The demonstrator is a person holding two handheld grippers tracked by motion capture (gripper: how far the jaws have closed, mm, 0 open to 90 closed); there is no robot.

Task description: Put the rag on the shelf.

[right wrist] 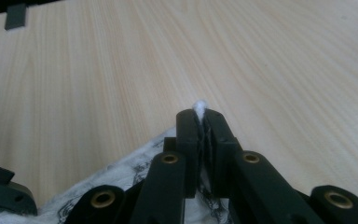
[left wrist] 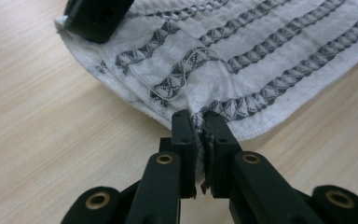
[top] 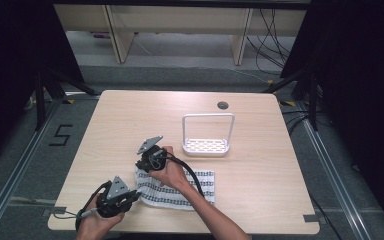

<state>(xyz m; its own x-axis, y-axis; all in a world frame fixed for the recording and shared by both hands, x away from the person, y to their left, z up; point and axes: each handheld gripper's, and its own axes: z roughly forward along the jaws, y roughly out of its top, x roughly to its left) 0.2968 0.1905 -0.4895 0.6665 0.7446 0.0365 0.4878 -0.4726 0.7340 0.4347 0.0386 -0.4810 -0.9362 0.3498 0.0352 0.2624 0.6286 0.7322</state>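
A white towel point(top: 180, 190) with dark patterned stripes lies flat near the table's front edge. My left gripper point(top: 136, 196) is at the towel's near left corner, and in the left gripper view its jaws point(left wrist: 199, 116) are shut on the bunched edge of the towel point(left wrist: 242, 51). My right gripper point(top: 141, 167) sits at the far left corner, held by a hand reaching across the cloth. In the right gripper view it point(right wrist: 200, 114) is shut on a tuft of the towel point(right wrist: 121, 172), which pokes out white between its tips.
A white wire-handled rack point(top: 207, 145) stands on the wooden table point(top: 130, 115) just beyond the towel, right of centre. A round cable hole point(top: 223, 105) lies near the far edge. Black stands and cables flank the table.
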